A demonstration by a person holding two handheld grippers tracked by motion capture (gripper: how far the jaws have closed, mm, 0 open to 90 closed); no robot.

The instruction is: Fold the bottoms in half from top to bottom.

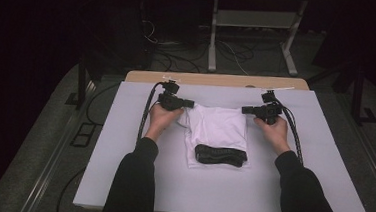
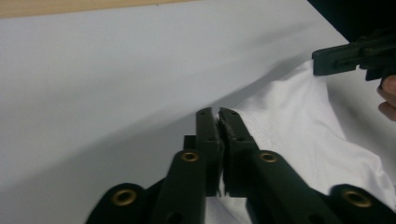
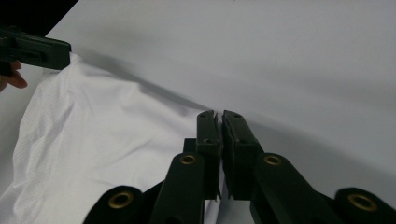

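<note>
The left gripper (image 1: 190, 104) is clenched on the far left corner of a folded white shirt (image 1: 218, 128), its jaws pointing inward toward the other gripper. In the left gripper view the two jaws stand almost together with a thin edge of the cloth pinched between them, and the shirt spreads away to the right of the jaws and toward the camera. The right gripper (image 1: 246, 109) grips the opposite far corner in the same way, jaws pointing inward; in the right gripper view the cloth lies to the left of its nearly closed jaws. The shirt's far edge stretches between the two grippers, slightly raised off the white table (image 1: 120, 181). A black patch (image 1: 221, 155) shows on the shirt's near end, closer to the person than both grippers. Each hand (image 1: 161, 119) holds its gripper from behind.
</note>
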